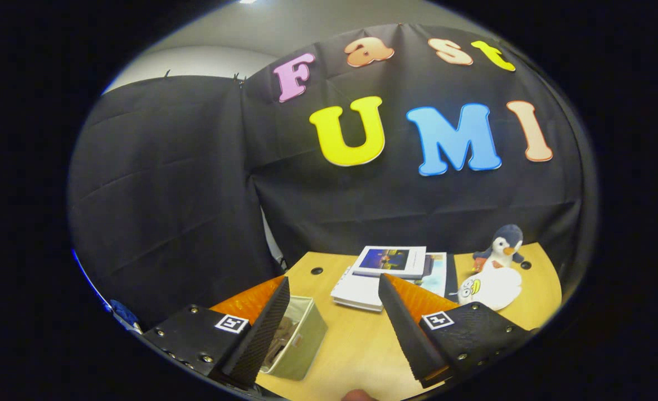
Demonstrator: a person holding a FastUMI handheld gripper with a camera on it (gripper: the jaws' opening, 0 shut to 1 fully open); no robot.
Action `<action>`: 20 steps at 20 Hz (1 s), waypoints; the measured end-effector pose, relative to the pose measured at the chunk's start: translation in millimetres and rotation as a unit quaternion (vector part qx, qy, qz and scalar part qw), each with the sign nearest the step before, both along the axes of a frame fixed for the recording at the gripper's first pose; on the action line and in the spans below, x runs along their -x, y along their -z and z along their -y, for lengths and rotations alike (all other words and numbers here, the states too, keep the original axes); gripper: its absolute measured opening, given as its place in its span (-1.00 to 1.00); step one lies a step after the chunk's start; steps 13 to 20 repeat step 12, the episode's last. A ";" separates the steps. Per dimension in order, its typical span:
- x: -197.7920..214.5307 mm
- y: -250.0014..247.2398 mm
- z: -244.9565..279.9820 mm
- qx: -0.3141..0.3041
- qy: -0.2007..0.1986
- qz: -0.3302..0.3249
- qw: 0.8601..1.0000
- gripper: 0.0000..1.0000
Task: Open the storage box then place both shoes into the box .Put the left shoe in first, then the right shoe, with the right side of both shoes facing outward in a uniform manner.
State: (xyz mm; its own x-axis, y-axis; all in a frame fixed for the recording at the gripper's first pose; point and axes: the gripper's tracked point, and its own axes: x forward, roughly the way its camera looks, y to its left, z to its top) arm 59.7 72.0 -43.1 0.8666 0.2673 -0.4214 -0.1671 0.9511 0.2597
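Storage box: we record a pale, open-topped fabric box [301,341] on the worktop, low down and tucked against the inner face of the tool's left finger, which hides part of its near side.
Box contents: we see something brownish inside [282,341]; we cannot tell what it is.
Tool: we note the tool [334,328] with its fingers spread wide apart and nothing held between them; bare worktop shows in the gap.
Tool markings: we list one small square black-and-white marker on each finger mount.
Worktop: we log a light wooden worktop [356,345] with two small dark round holes near its far edge.
Books: we count a stack of white booklets [387,273] just beyond the fingers, the topmost bearing a dark blue picture; the right fingertip overlaps the near corner of the stack.
Plush toys: we enter a penguin toy [501,245] upright at the far right of the worktop, with a white plush item [490,287] lying just in front of it, touching or nearly so.
Backdrop: we note black cloth [167,184] hanging behind the worktop, with a pale wall above it.
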 end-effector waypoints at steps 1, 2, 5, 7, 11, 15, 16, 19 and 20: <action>-2.7 -8.8 9.8 0.002 0.010 0.016 1.000 0.95; -4.0 -13.4 18.8 0.004 0.019 0.027 0.999 0.95; -7.1 -20.5 40.7 0.015 0.040 0.044 0.998 0.94; -3.9 -24.3 52.0 0.023 0.053 0.048 0.997 0.94; 3.0 -18.3 56.4 0.031 0.054 0.044 0.997 0.95; 7.0 -15.7 57.7 0.032 0.056 0.040 0.997 0.95; 7.0 -15.7 57.7 0.032 0.056 0.040 0.997 0.95; 7.0 -15.7 57.7 0.032 0.056 0.040 0.997 0.95; 7.0 -15.7 57.7 0.032 0.056 0.040 0.997 0.95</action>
